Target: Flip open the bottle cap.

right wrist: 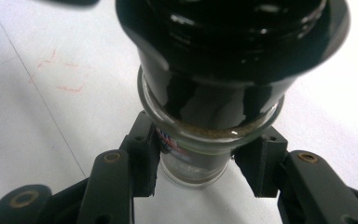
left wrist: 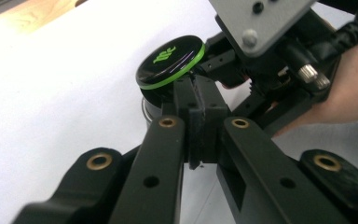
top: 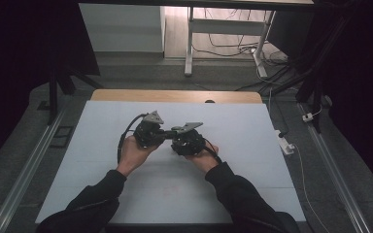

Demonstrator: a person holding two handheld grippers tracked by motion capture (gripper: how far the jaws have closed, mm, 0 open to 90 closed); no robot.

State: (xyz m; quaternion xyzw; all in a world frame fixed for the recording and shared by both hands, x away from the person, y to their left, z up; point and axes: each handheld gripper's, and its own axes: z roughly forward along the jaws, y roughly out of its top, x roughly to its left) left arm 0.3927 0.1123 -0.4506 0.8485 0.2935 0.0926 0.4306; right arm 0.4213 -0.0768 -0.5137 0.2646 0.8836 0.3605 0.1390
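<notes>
Right gripper [right wrist: 200, 170] fingers clamp the small glass jar [right wrist: 193, 161] above the white surface [top: 252, 126], left gripper [left wrist: 200, 100] fingers pinched shut at its green-rimmed black flip lid [left wrist: 170, 60]; glass likely slick, fragile, best held round the body.

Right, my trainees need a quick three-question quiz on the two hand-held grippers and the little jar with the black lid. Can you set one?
1. True or false: the right gripper is clamped on the glass body of the jar.
2. Multiple choice: the rim of the black lid is A) red, B) green, C) white.
3. Short answer: the left gripper has its jaws closed together. What are its tips right next to?

Key
1. True: its pads sit on either side of the glass.
2. B.
3. The edge of the lid, which sits tilted above the jar.
</notes>
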